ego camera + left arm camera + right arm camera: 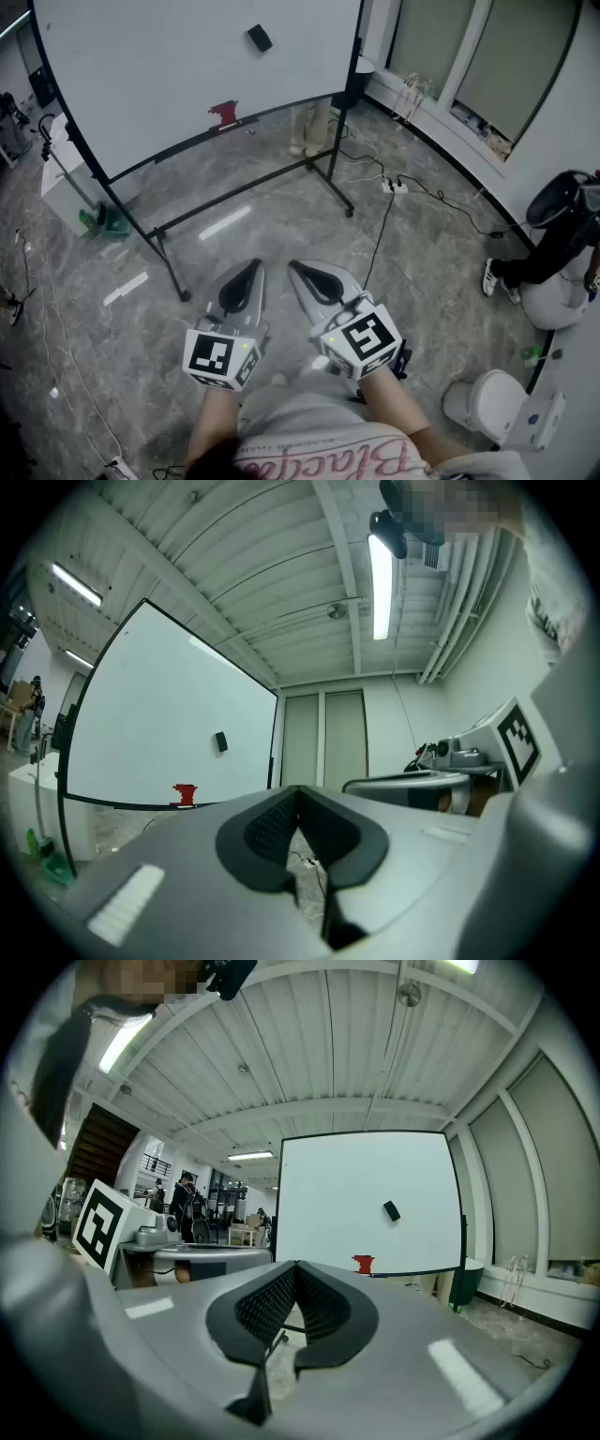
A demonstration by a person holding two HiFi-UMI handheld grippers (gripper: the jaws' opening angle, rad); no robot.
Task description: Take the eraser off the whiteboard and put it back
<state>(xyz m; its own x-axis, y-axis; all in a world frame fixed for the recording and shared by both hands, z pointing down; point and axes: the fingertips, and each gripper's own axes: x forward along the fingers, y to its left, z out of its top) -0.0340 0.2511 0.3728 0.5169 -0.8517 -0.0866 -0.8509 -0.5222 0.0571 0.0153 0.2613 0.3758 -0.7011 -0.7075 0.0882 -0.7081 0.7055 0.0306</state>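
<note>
A small black eraser [259, 37] sticks to the upper right of the whiteboard [169, 75], also seen as a dark block on the board in the left gripper view [220, 742] and the right gripper view [391, 1210]. Both grippers hover low and close to the person, far from the board. My left gripper [251, 270] has its tips together and holds nothing. My right gripper [294, 268] is likewise shut and empty, side by side with the left. A red object [223, 114] rests on the board's tray.
The whiteboard stands on a black wheeled frame [253, 183] on a grey marble floor. Cables and a power strip [396, 186] lie to the right. A white stool [487, 403] and a seated person's legs [539, 258] are at the right; a white cabinet [66, 187] is left.
</note>
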